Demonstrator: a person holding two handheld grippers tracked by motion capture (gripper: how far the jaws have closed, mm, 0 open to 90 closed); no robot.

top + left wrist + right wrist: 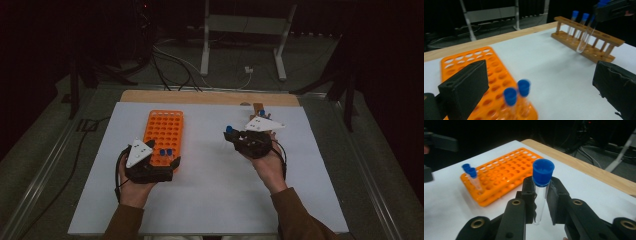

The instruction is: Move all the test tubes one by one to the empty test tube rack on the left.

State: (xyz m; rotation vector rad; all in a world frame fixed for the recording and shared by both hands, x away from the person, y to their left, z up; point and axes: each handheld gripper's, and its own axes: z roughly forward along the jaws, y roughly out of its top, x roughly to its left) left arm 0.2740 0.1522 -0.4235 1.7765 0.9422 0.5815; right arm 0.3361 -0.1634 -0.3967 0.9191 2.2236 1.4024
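A blue-capped test tube (pixel 540 195) is being pinched in the right gripper (pixel 239 137), above the table (pixel 215 200) at 3 o'clock of the orange rack (pixel 165 131). The left gripper (pixel 170 165), spread empty, is being held at the rack's near edge. Judged best: tube kept upright, lowered squarely into an empty hole.

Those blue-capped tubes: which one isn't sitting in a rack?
The tube pinched in the right claw, held above the table. Two others stand in the orange rack by the left claw, and two more in the wooden rack.
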